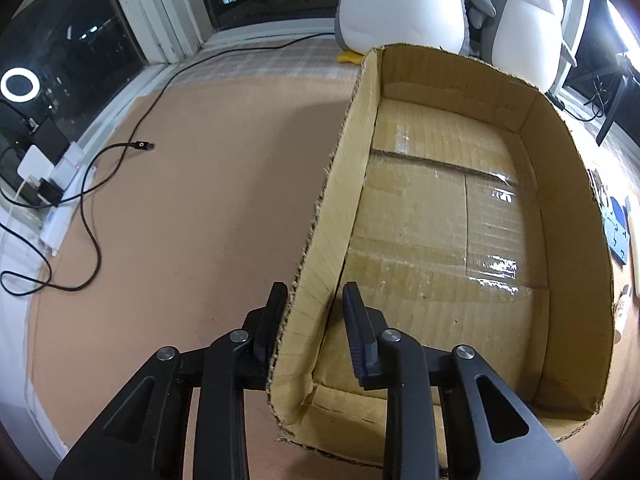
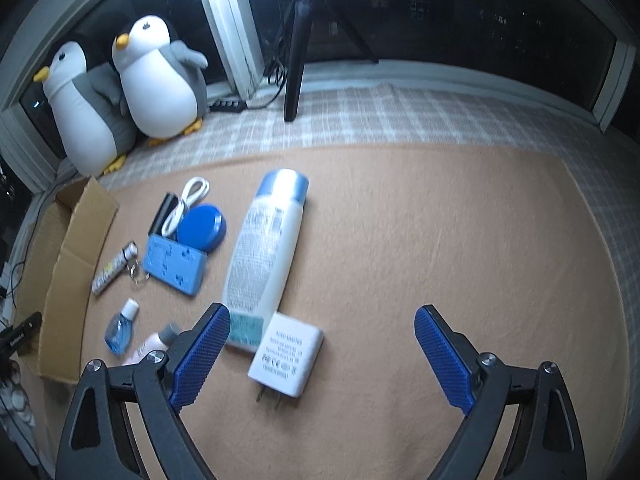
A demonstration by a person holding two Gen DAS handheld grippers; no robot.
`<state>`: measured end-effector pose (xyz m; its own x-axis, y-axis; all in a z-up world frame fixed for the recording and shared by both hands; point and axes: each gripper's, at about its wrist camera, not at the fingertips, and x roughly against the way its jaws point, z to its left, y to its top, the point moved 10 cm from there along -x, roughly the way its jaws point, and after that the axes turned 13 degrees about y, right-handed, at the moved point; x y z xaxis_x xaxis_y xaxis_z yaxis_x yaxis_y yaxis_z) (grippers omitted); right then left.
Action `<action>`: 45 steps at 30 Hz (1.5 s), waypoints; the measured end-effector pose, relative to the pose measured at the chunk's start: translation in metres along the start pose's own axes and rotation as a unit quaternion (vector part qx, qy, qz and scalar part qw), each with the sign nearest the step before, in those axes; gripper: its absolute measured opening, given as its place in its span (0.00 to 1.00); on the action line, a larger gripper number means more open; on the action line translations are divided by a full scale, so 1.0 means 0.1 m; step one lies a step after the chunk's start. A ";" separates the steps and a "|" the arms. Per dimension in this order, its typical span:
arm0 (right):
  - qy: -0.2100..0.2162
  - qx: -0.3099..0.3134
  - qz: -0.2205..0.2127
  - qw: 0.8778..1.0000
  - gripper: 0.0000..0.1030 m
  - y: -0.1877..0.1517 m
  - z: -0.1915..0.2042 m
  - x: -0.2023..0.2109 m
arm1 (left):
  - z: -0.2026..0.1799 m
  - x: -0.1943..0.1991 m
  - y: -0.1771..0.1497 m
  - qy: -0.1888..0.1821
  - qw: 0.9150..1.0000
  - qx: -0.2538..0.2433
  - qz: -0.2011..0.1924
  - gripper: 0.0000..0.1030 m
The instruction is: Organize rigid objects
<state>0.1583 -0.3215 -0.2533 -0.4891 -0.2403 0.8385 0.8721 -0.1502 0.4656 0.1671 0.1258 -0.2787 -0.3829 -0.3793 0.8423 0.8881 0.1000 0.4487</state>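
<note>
My left gripper (image 1: 314,312) is shut on the near left wall of an open cardboard box (image 1: 344,168), one finger outside the wall and one inside. Nothing lies in the box. My right gripper (image 2: 322,314) is open above a white plug adapter (image 2: 286,356) lying on the tan cloth, not touching it. Beyond the adapter lies a white bottle with a blue cap (image 2: 264,248). To its left are a blue round tin (image 2: 202,226), a blue block (image 2: 174,266), a white cable (image 2: 186,204), a thin tube with a keyring (image 2: 114,268), a small blue bottle (image 2: 120,328) and a pink bottle (image 2: 150,344). The cardboard box (image 2: 68,272) stands at the far left.
Two plush penguins (image 2: 156,80) sit by the window. A black tripod (image 2: 294,68) stands on the checked cloth behind. A black cable (image 1: 88,216) and a white power strip (image 1: 60,200) lie left of the box. Bare tan cloth (image 2: 460,240) spreads to the right of the bottle.
</note>
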 end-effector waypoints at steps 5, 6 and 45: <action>0.002 0.005 0.025 1.000 0.78 -0.18 0.03 -0.14 | 0.00 -0.01 0.01 -0.002 1.000 0.003 0.000 0.26; 0.002 0.007 0.029 1.000 0.76 -0.20 0.03 -0.16 | -0.01 0.00 0.01 -0.001 1.000 0.003 -0.001 0.26; 0.003 0.068 0.019 0.997 0.31 -0.07 0.41 0.10 | 0.01 -0.03 -0.01 -0.014 1.000 0.011 -0.006 0.25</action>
<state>0.1481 -0.2835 -0.2361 -0.4562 -0.2486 0.8545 0.8832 -0.0088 0.4689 0.1671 0.1279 -0.2810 -0.4010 -0.3538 0.8450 0.8774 0.1167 0.4653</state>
